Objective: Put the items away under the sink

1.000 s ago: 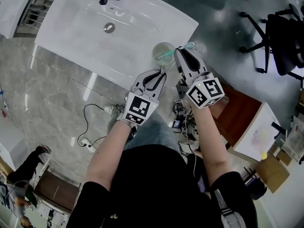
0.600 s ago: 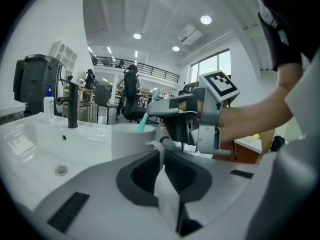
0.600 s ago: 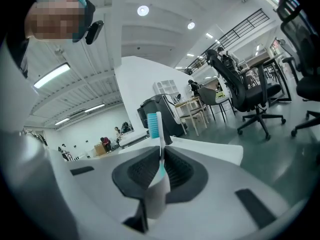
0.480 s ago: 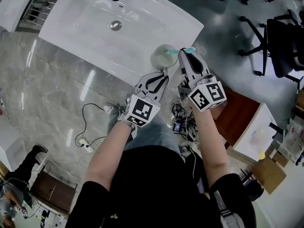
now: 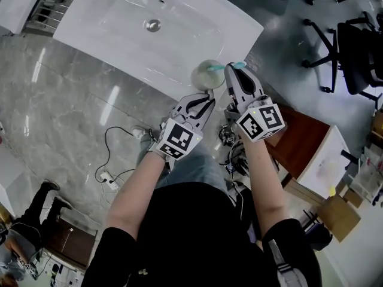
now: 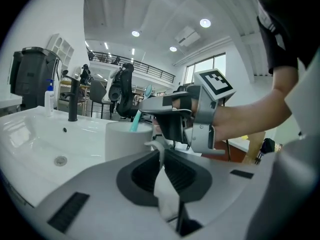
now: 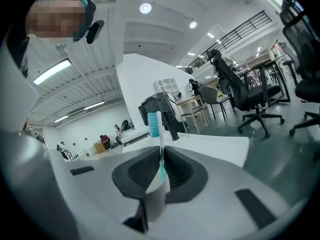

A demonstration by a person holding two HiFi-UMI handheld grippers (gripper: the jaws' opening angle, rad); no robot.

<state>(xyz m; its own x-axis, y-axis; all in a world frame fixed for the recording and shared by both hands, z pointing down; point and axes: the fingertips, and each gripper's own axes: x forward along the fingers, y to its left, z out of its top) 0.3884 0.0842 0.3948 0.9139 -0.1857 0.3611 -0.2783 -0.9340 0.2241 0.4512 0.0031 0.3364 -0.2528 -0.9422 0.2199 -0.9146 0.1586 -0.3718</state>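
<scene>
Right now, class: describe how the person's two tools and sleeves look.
Both the left tool and right tool have grey shells, black ribbed inner faces and a white cube of black square markers. The person wears a black short-sleeved top.

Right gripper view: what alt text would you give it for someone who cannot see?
The tongs are shut on a white toothbrush with teal bristles, held upright between them. Behind it lie a white sink with a black tap, and office chairs beyond.
</scene>
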